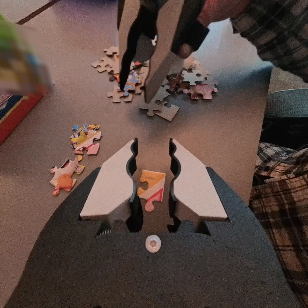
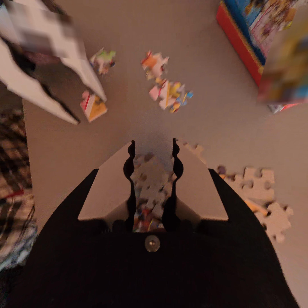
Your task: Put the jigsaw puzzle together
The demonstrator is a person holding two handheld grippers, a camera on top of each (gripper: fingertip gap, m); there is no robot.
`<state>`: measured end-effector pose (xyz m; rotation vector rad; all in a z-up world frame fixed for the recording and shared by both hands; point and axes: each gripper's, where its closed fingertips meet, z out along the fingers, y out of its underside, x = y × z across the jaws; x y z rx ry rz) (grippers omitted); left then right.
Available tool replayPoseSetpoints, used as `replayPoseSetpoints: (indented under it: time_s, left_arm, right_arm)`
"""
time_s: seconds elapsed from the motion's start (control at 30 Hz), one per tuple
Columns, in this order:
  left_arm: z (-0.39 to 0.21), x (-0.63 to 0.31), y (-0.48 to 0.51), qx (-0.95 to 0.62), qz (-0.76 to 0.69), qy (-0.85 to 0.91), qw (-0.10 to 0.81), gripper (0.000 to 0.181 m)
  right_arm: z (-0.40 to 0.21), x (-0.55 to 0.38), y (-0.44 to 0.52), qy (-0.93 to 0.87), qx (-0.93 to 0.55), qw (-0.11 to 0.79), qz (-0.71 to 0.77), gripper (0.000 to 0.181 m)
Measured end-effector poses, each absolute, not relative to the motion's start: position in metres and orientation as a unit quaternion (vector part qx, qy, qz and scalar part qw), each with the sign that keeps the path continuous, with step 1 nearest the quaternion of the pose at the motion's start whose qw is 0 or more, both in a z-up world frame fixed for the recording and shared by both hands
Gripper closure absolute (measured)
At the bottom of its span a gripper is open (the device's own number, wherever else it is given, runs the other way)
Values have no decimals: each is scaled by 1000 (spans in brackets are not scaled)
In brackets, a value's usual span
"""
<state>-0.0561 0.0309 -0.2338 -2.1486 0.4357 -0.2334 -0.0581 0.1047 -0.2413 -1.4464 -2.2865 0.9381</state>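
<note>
My left gripper [image 1: 153,141] is open above the table, and an orange, white and red puzzle piece [image 1: 152,186] lies flat between its fingers, not gripped. It shows again in the right wrist view [image 2: 94,106] under the left gripper [image 2: 91,111]. My right gripper [image 2: 153,141] is open and hovers over the heap of loose pieces [image 2: 150,186]; in the left wrist view the right gripper [image 1: 133,93] points down into that heap [image 1: 128,83]. Two small joined clusters [image 1: 85,138] [image 1: 65,175] lie to the left. The right wrist view is blurred.
The puzzle box [image 1: 15,106] with a red side stands at the table's left; it shows in the right wrist view [image 2: 241,46] too. A grey face-down piece [image 1: 160,108] lies apart. More pieces [image 1: 196,83] lie at the right. The table edge [image 1: 260,133] runs by plaid cloth [image 1: 280,208].
</note>
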Motion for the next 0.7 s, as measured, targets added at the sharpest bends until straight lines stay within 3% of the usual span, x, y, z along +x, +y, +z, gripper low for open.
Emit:
replayPoseSetpoints:
  time_s: [0.23,0.4,0.53,0.7]
  left_arm:
    - [-247,-25,50,-872,-105,229,420,137]
    - [-256,-2,35,-874,-119,269,388,127]
    - [-261,22,12,-866,-130,319,363,118]
    - [-278,46,0,-862,-101,366,337,111]
  right_arm:
    - [-276,15,71,-818,-485,122,284,126]
    - [-275,29,42,-825,-458,109,312,140]
    - [-273,50,11,-847,-418,67,321,135]
    - [-267,44,21,-830,-433,137,323,127]
